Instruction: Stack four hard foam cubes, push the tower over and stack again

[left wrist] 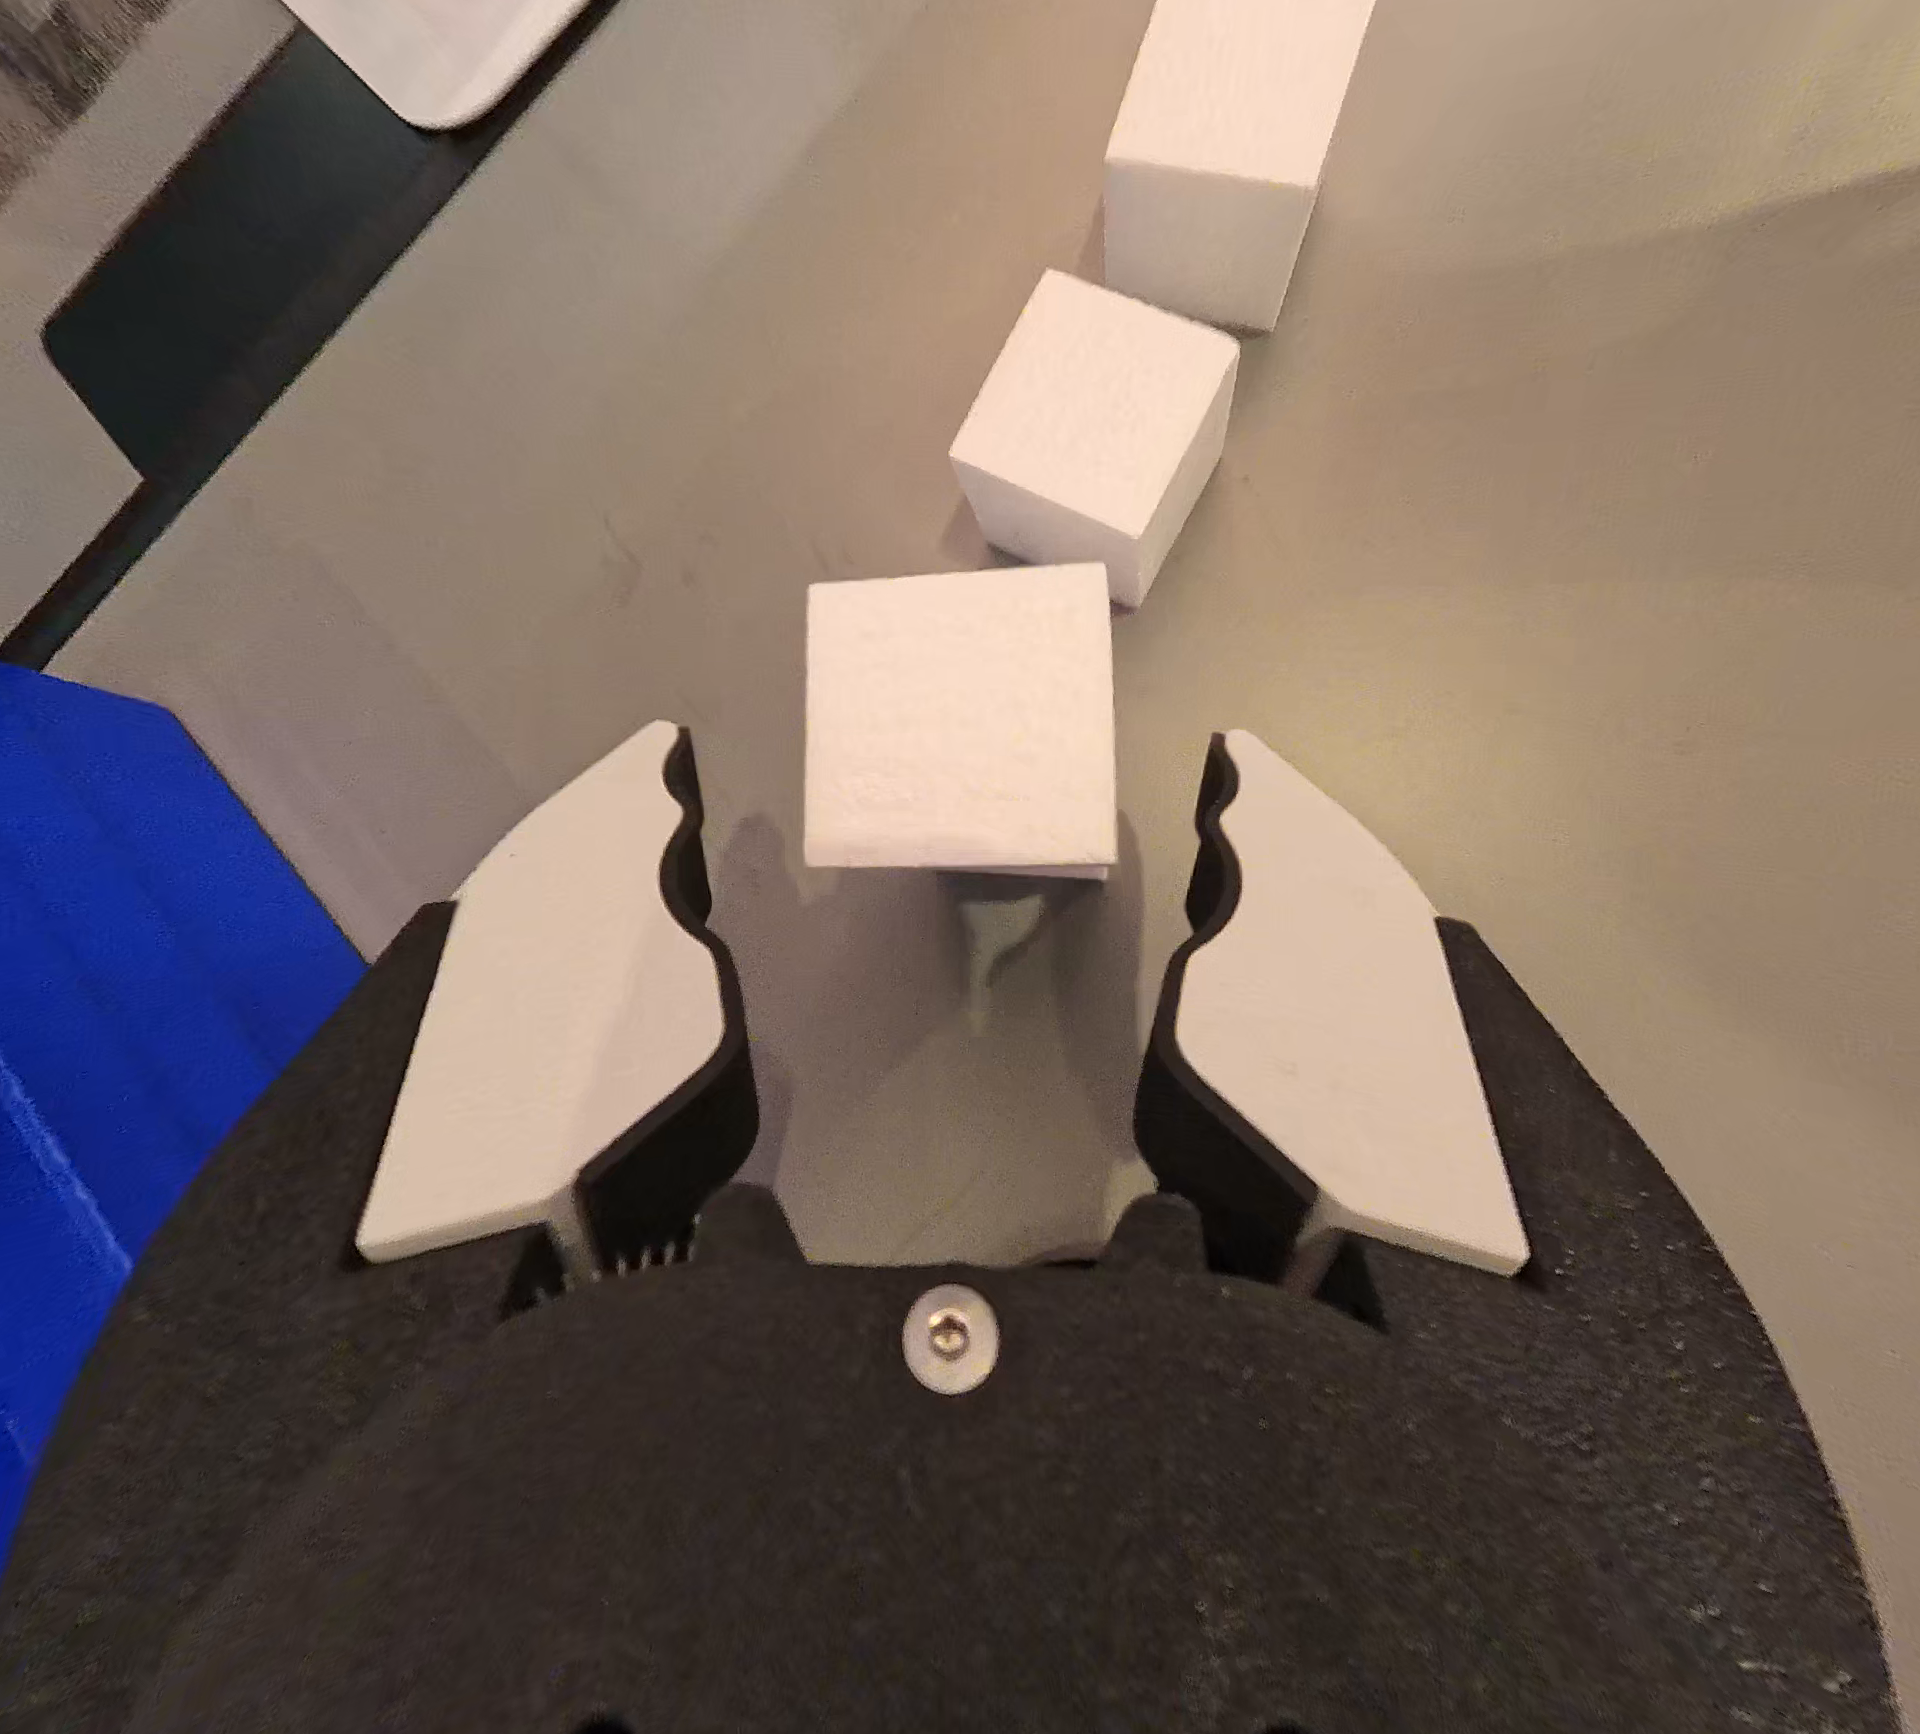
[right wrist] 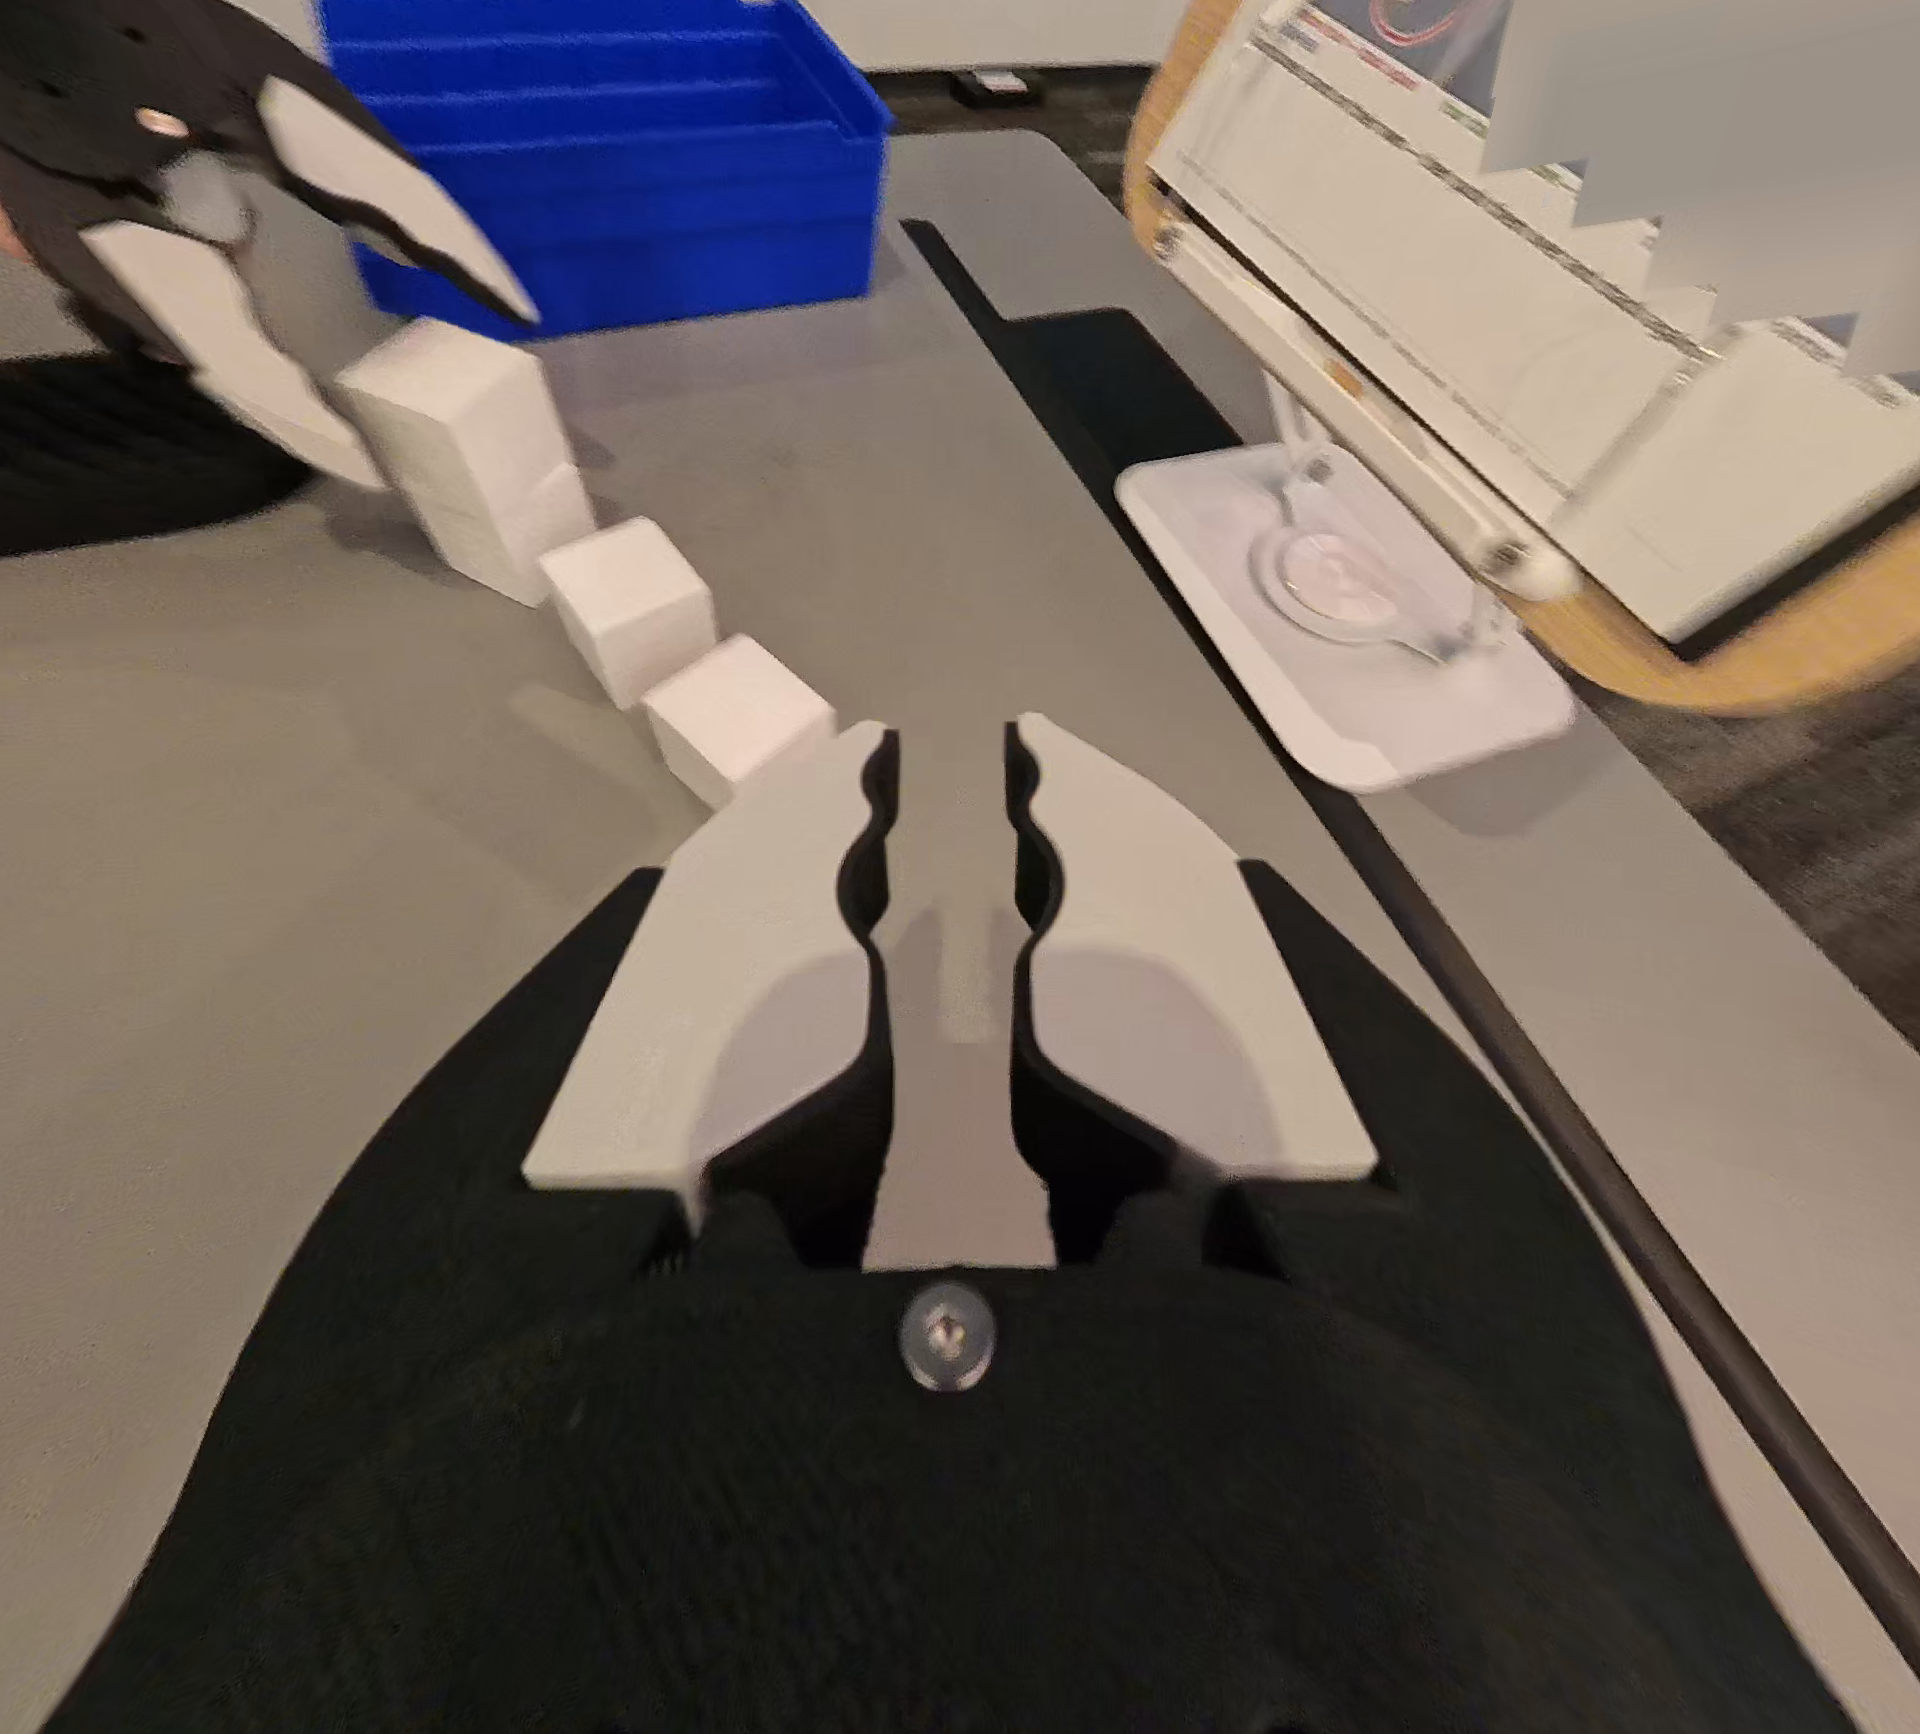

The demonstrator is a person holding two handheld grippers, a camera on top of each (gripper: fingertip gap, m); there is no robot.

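Grey surface (left wrist: 520, 489) is strewn with toppled white foam cubes (left wrist: 1096, 427) in a loose row, the nearest cube (left wrist: 956, 728) framed by the spread-wide left tool (left wrist: 951, 765), seemingly for restacking, while the right tool (right wrist: 945, 734), narrowly parted and empty, is held aside.

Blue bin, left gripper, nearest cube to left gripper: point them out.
Blue bin (right wrist: 623, 157): right wrist view, on its front wall.
Left gripper (left wrist: 951, 749): left wrist view, midway between its fingertips.
Nearest cube (left wrist: 956, 728): left wrist view, on its top face.
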